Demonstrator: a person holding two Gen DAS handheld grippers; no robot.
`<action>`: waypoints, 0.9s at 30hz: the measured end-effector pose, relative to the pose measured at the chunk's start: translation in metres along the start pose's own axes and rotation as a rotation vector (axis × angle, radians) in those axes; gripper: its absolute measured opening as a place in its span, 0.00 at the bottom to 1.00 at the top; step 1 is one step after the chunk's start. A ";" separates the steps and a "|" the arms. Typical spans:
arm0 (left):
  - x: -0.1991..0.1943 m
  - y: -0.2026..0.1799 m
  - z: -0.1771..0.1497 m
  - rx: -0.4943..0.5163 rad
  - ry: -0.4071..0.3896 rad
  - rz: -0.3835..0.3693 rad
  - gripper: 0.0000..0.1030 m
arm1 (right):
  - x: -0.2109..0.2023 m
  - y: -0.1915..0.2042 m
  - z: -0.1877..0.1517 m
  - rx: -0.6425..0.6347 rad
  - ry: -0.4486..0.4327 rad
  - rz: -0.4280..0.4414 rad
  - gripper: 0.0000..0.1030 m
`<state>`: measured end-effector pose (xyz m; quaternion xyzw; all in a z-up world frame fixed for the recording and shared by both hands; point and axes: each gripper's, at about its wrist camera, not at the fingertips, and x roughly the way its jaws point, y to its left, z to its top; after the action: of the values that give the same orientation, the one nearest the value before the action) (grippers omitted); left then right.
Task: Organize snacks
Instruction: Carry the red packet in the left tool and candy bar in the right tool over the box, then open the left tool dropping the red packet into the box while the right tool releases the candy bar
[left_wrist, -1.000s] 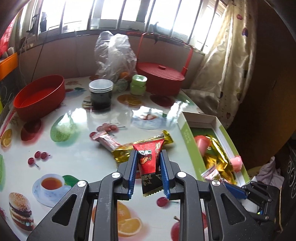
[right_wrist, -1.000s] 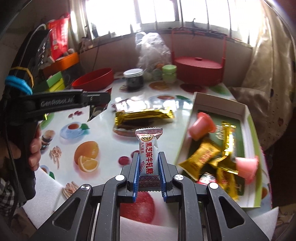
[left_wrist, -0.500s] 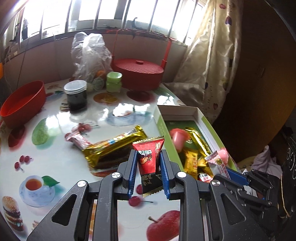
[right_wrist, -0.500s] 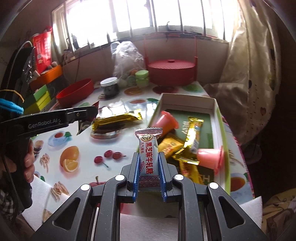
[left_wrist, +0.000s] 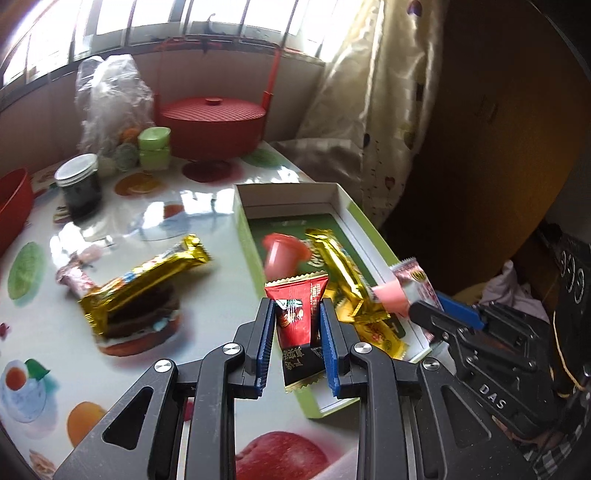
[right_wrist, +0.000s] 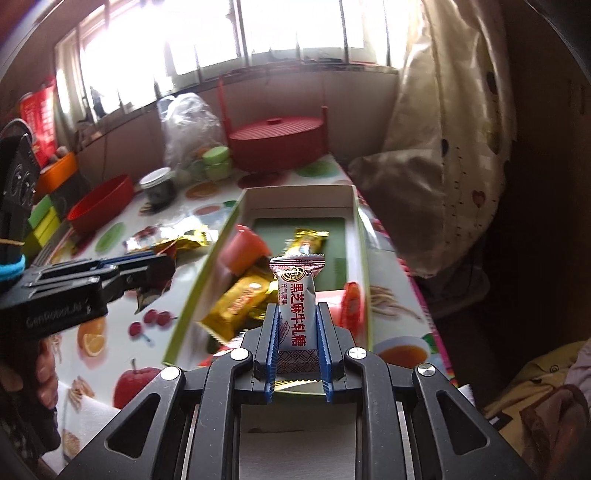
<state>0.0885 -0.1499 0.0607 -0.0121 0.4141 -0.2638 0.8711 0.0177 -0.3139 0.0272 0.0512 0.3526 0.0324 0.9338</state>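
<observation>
Red bowl (right_wrist: 101, 208) sits at nine o'clock on the fruit-print table (left_wrist: 207, 295), with one dark jar (left_wrist: 78, 186) near it at ten o'clock. Two snacks lie loose on the table: a small pink candy (left_wrist: 74, 277) and, just beside it, a long gold bar (left_wrist: 144, 277). At six o'clock the left gripper (left_wrist: 297, 317) is clenched on one red sachet (left_wrist: 297, 314), held upright over the near left wall of the white-and-green box (left_wrist: 243, 229). One red lidded basket (left_wrist: 214, 125) stands at twelve o'clock. Inside the box I count two jelly cups, one orange-red (left_wrist: 282, 254) and one pink (right_wrist: 351, 306), plus at least two gold packets (left_wrist: 340, 266); the near end is hidden. At three o'clock in the left view the right gripper (right_wrist: 297, 332) is clamped on one white sesame candy (right_wrist: 297, 310), held above the near end of the box.
</observation>
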 end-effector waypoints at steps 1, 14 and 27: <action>0.004 -0.003 0.000 0.006 0.008 -0.004 0.25 | 0.002 -0.002 0.001 -0.002 0.004 -0.015 0.17; 0.032 -0.017 -0.008 0.039 0.075 -0.013 0.25 | 0.021 -0.014 0.014 0.005 0.015 -0.049 0.18; 0.040 -0.018 -0.014 0.039 0.094 -0.011 0.25 | 0.029 -0.012 0.022 -0.014 0.015 -0.049 0.18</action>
<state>0.0910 -0.1816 0.0275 0.0151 0.4494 -0.2771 0.8491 0.0545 -0.3241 0.0233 0.0359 0.3605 0.0124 0.9320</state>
